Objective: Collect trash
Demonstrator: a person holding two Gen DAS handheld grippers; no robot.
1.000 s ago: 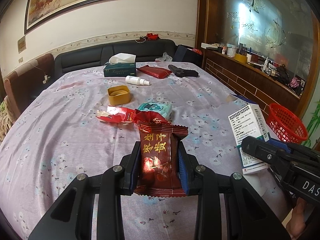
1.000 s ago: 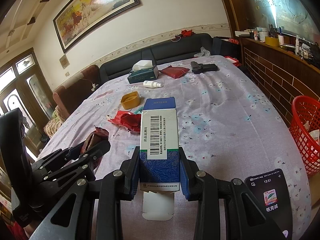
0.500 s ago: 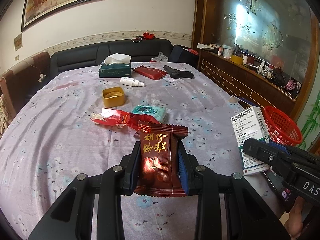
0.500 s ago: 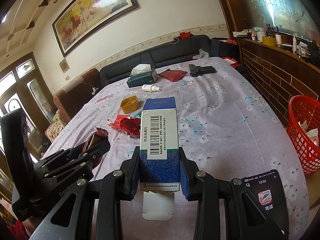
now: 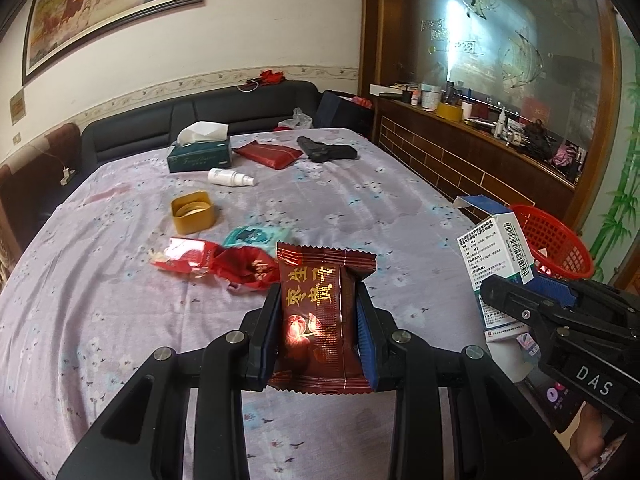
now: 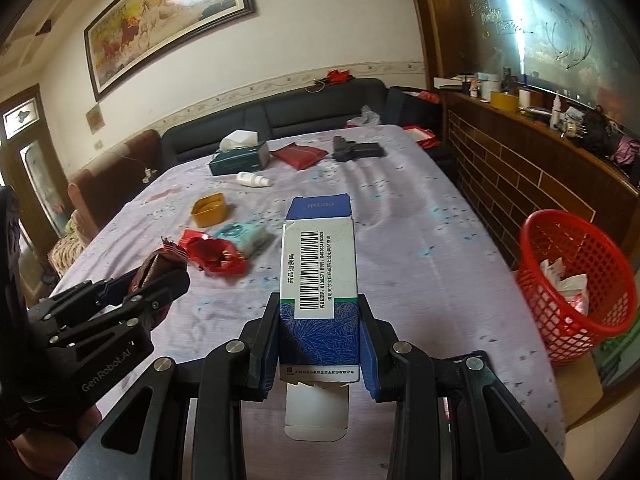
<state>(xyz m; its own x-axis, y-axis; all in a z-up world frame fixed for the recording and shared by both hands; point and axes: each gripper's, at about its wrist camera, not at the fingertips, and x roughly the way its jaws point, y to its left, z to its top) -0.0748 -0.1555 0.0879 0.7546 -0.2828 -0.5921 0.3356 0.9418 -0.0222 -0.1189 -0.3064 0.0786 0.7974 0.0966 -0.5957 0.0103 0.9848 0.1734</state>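
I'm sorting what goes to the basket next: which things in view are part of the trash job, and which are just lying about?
Job:
- dark red snack wrapper, in left hand-held gripper
- medicine box, in right hand-held gripper
- crumpled red wrappers
- teal packet, probably
- red basket

Lying about:
- tissue box
- white bottle
- yellow tub
- red pouch

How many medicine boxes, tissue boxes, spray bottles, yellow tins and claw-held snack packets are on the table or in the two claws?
Medicine boxes: 1, the medicine box in the right claw.
Tissue boxes: 1, the green tissue box.
Spray bottles: 1, the white spray bottle.
Yellow tins: 1, the yellow tin.
Held snack packets: 1, the snack packet in the left claw.
Total: 5
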